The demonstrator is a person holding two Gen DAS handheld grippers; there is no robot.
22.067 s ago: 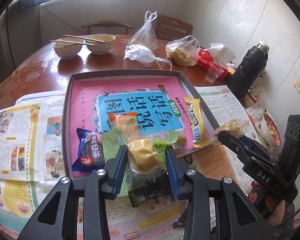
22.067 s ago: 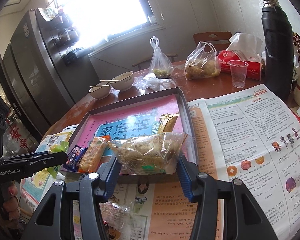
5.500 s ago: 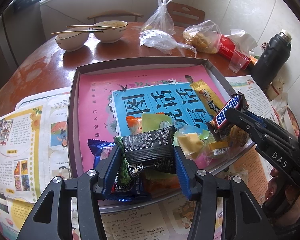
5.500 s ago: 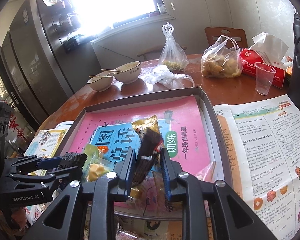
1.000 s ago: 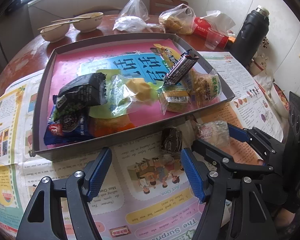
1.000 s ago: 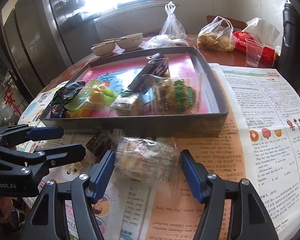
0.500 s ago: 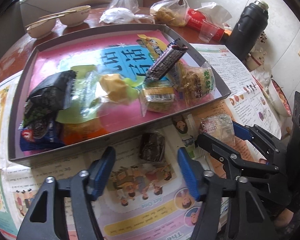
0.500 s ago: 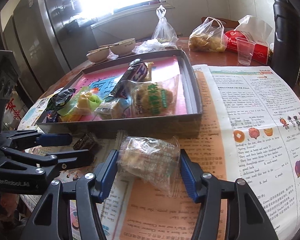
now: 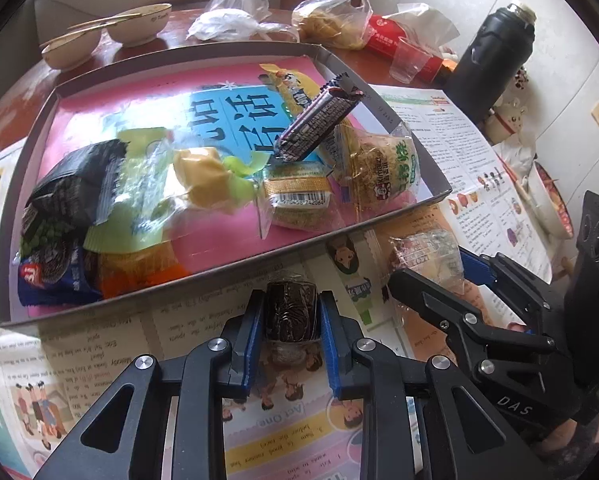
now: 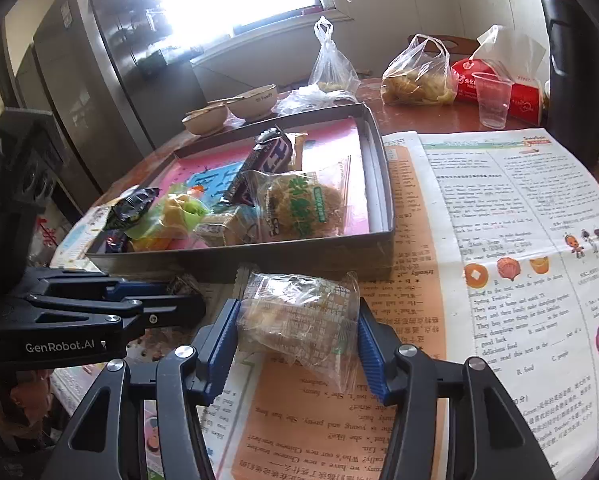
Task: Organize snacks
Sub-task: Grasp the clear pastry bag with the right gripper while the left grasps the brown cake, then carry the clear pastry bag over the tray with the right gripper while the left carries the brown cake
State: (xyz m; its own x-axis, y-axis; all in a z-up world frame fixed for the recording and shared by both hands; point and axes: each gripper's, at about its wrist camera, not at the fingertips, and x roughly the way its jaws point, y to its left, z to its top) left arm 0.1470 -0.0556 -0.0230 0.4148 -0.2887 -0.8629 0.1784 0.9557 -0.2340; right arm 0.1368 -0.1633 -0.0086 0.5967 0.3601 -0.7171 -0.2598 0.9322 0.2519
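My left gripper (image 9: 291, 312) is shut on a small dark brown wrapped snack (image 9: 290, 309) on the newspaper, just in front of the grey tray's near wall (image 9: 227, 268). My right gripper (image 10: 297, 316) is shut on a clear-wrapped pastry (image 10: 299, 312), also on the newspaper in front of the tray (image 10: 379, 184). The tray holds several snacks: a black packet (image 9: 75, 188), a yellow cake in green wrap (image 9: 199, 180), a chocolate bar (image 9: 319, 120) propped upright, and a clear bag with green print (image 9: 383, 168). In the left wrist view the right gripper (image 9: 439, 276) and its pastry (image 9: 427, 252) show at right.
Newspaper (image 10: 499, 240) covers the near table. Behind the tray stand two bowls with chopsticks (image 9: 135, 28), plastic bags (image 9: 331, 20), a red tissue box (image 10: 511, 88), a clear cup (image 10: 493, 98) and a black thermos (image 9: 495, 52). A fridge (image 10: 99, 80) stands at left.
My left gripper has moved forward and closed on the dark brown snack. My right gripper has tightened on the clear-wrapped pastry and has moved a little closer to the tray.
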